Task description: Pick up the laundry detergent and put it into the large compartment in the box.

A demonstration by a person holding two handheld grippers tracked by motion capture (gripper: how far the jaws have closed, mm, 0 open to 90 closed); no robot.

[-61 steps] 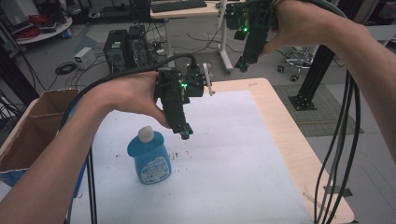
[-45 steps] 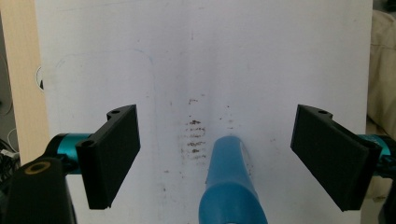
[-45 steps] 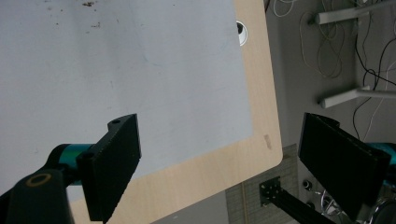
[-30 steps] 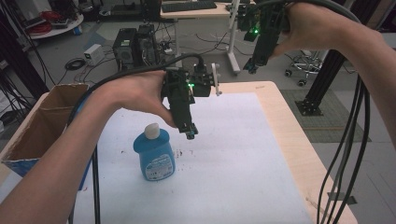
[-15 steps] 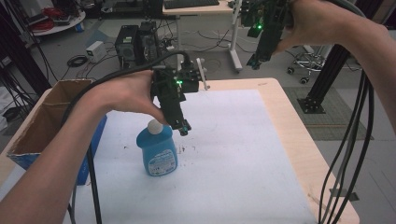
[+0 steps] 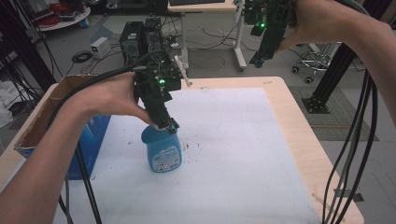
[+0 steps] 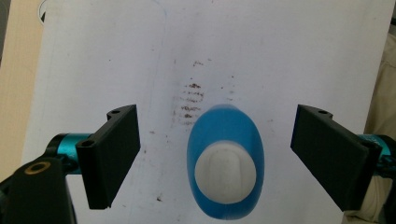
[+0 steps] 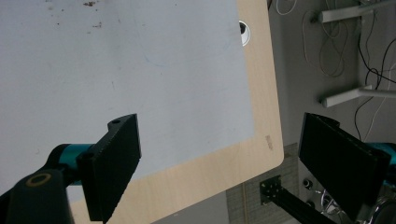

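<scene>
Fingers (image 7: 112,158) of the left gripper (image 6: 164,122) stand wide apart, one on each side of a blue bottle (image 6: 162,149) with a white cap (image 7: 225,172), not touching it. The bottle stands upright on the white mat (image 6: 224,154) covering the tabletop (image 6: 299,121), directly beneath the gripper. Brown specks (image 7: 189,100) mark the mat just beyond the fingers. Farther off, the right gripper (image 6: 262,51) hangs high past the tabletop's far edge, its fingers (image 8: 114,168) also spread, holding nothing.

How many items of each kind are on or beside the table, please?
Blue bottle: 1
Cardboard box: 1
White sheet: 1
Tongs: 2, left, right
Total: 5
</scene>
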